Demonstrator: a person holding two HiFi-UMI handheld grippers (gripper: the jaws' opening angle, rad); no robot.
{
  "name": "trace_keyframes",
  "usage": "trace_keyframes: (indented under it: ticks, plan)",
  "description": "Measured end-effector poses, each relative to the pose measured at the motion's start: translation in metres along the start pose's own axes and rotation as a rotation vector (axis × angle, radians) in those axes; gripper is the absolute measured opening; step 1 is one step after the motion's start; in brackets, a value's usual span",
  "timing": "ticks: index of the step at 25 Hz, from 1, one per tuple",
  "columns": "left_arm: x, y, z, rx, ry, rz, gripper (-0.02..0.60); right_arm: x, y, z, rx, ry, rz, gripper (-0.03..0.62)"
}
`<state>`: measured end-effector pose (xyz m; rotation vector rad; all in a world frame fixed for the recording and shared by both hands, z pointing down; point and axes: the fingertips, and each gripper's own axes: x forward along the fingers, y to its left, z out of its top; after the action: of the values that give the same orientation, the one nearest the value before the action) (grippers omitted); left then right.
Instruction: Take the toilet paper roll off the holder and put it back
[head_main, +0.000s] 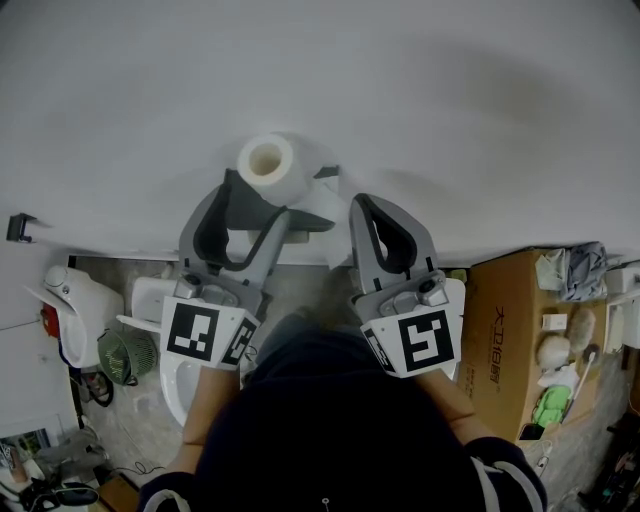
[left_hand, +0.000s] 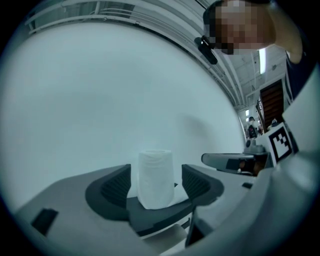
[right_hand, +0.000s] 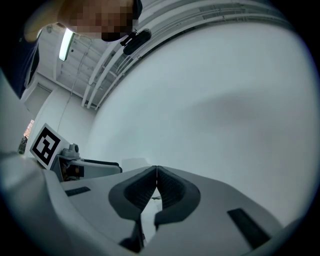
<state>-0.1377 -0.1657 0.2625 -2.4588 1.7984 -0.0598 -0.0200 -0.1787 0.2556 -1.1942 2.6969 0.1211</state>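
**Roll on its holder, left tool open in front of it**

The toilet paper roll stands upright on the dark holder fixed to the white wall. In the head view it is at 12 o'clock from the person's body.

Nothing is being carried, so the roll is either not yet lifted or already put back. The pictures do not settle which. If it has not been lifted, the whole job remains: grip, lift off, set back. If it has been returned, only backing away is left.

The left gripper points level at the wall with its jaws wide apart. In its own view the roll stands between the two pads with a clear gap on each side, so nothing presses on it. I cannot tell whether the roll is inside the tips or just beyond them.

The right gripper is at 3 o'clock from the left one, near it and tipped slightly upward. Its jaws are together with nothing in them, and the roll is not in front of it.
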Motion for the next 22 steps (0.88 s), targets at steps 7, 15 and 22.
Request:
trace_keyframes:
  ticks: [7,15,22]
  plan:
    - [0.015,-0.004,-0.002,0.006,0.025,-0.003,0.307,0.001,-0.008,-0.001,0.019,-0.013,-0.003,0.017]
    - [0.025,-0.003,-0.002,-0.046,0.067,-0.003,0.324,-0.001,-0.013,-0.003,0.028,-0.003,-0.005,0.017]
    - [0.031,0.000,0.001,-0.052,0.084,0.012,0.328,0.000,-0.012,-0.003,0.027,-0.002,-0.001,0.017]
